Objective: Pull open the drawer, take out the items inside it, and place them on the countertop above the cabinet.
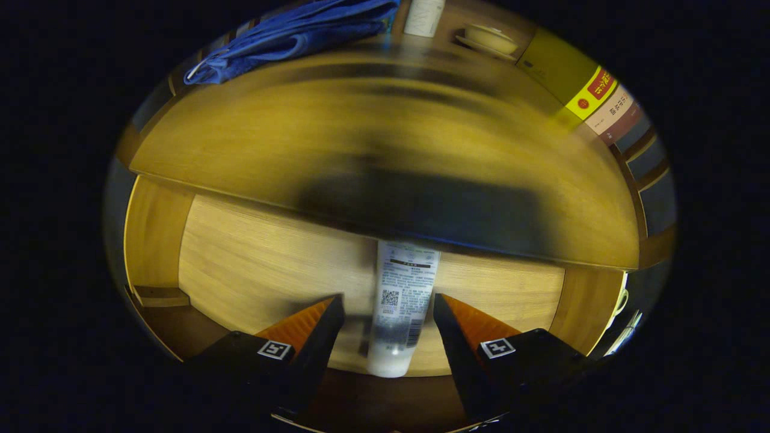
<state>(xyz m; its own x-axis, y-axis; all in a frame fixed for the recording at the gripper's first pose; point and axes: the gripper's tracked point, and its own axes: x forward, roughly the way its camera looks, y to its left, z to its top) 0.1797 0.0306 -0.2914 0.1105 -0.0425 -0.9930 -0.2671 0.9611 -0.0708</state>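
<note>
Between the fingers of the gripper [388, 304], which are standing apart with gaps on both sides, a white smooth plastic tube [402, 307] with a printed label is lying, looking faintly glossy. Under it the pale wooden drawer floor [264, 264] is showing fine straight grain with a matt finish. Beyond the fingers the darker golden-brown wooden countertop [240, 138] is giving off a soft sheen. Far beyond, a blue folded cloth [289, 36] is looking soft and matt, and a yellow book [556, 69] is showing smooth paper.
</note>
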